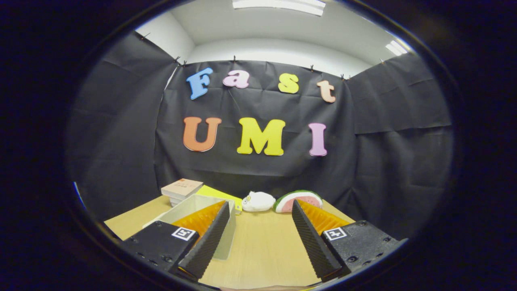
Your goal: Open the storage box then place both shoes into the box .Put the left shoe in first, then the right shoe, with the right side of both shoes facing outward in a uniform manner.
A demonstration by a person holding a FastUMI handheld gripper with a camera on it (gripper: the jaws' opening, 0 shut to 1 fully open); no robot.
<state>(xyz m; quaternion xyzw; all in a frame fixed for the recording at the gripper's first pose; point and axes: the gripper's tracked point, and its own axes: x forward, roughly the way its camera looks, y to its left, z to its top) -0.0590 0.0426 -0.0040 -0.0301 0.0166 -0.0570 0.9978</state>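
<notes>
My gripper (260, 203) is held open above the wooden table (262, 250), with nothing between its fingers. A pale storage box (190, 205) stands on the table at the left, and my left finger (210, 238) partly hides it. I see its upper rim and its near wall. A flat yellow-green piece (218, 193) lies just behind the box; I cannot tell whether it is the lid. My right finger (311, 238) is over bare table.
A small stack of books (181, 188) sits behind the box near the black cloth wall. Beyond my fingertips, at the back of the table, lie a white plush toy (258, 201) and a watermelon-slice toy (299, 199).
</notes>
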